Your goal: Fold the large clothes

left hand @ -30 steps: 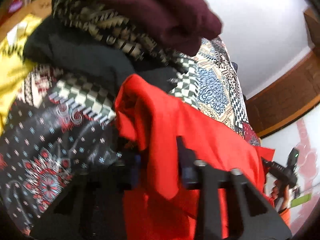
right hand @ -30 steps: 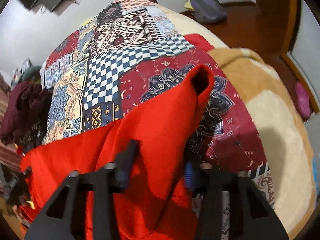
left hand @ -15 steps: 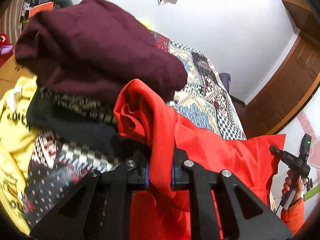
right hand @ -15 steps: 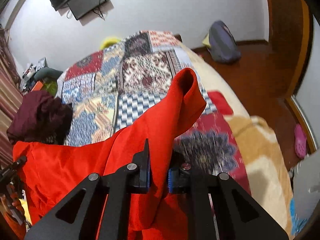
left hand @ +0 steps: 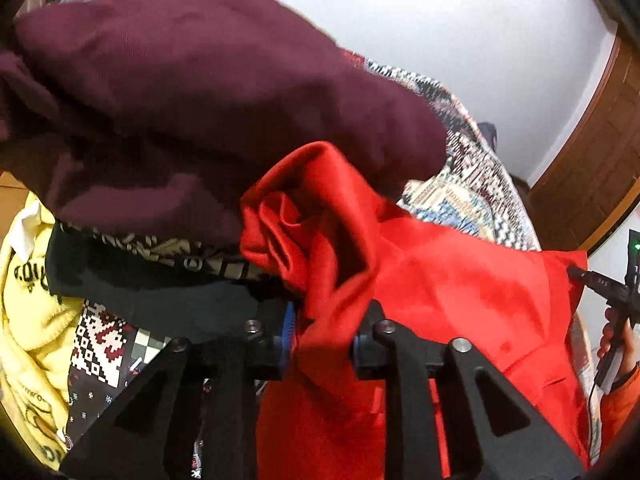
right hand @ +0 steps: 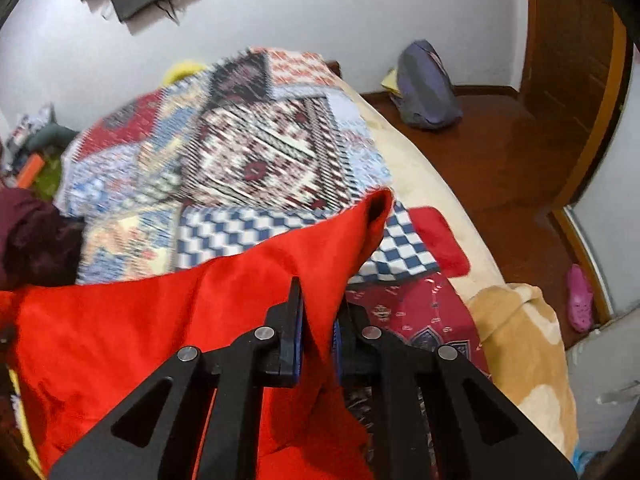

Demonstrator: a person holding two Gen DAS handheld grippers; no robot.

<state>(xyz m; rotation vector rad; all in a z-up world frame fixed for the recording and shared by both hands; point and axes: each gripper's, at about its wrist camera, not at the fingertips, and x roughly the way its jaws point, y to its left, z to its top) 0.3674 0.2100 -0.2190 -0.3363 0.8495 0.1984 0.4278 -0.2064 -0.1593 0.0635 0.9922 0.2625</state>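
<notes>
Bright red smooth-woven garment (left hand: pixel 460 292) held off the patchwork-quilted bed (right hand: pixel 256 152), stretched between my two tools. Left hand-held gripper (left hand: pixel 322 340): pads pressed onto a bunched red corner, folds rising straight ahead of the fingers. Right hand-held gripper (right hand: pixel 318 344): pinching the opposite corner, which stands up ahead of it as a peak. Long axis of the cloth runs side to side from one tool to the other; the body sags below that held edge, toward me.

Judgement: next move turns on carrying this taut edge forward over the quilt to lay the cloth flat. Neither hand is nearer; both are already on it.

Obstacles: heap of dark maroon knit fabric (left hand: pixel 192 92) sits just beyond and above the left corner, near touching it, with black cloth (left hand: pixel 160 292) and a yellow printed garment (left hand: pixel 28 300) beneath. Left side is crowded. Right side: open quilt ahead, tan blanket (right hand: pixel 516 344) at the bed's near-right edge
</notes>
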